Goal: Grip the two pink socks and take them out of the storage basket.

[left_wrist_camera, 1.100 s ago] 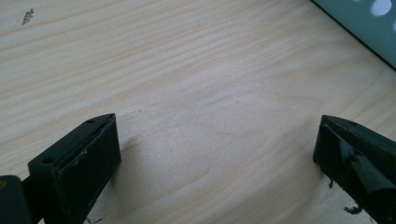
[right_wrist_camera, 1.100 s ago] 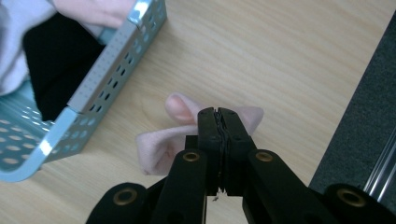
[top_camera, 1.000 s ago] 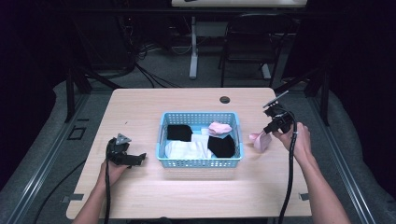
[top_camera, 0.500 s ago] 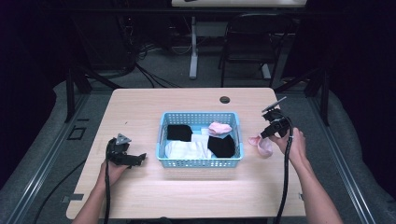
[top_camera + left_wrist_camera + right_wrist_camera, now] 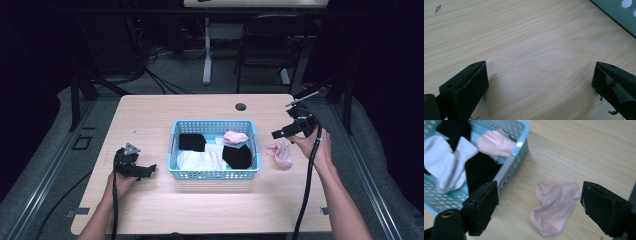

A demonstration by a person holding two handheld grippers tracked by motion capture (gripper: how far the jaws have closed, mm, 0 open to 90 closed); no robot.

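Observation:
A light blue basket [image 5: 171,143] [image 5: 517,148] stands mid-table with black socks [image 5: 237,157] [image 5: 479,171], a white sock [image 5: 200,160] [image 5: 447,166] and a pink sock [image 5: 234,137] [image 5: 496,143] inside. A second pink sock [image 5: 283,152] [image 5: 553,207] lies flat on the table [image 5: 210,215] right of the basket. My right gripper [image 5: 278,134] [image 5: 539,206] hovers open above that sock, nothing between its jaws. My left gripper [image 5: 149,170] [image 5: 540,83] rests open on bare wood left of the basket, holding nothing.
A dark cable hole [image 5: 240,106] sits near the table's far edge. Cables trail from both grippers toward the near edge. A chair [image 5: 265,45] and a table leg [image 5: 207,50] stand on the floor beyond. The basket's corner [image 5: 617,12] edges the left gripper view.
My right gripper has let go of the pink sock and risen toward the far side; the sock now lies flat on the table. The left gripper has stayed put.

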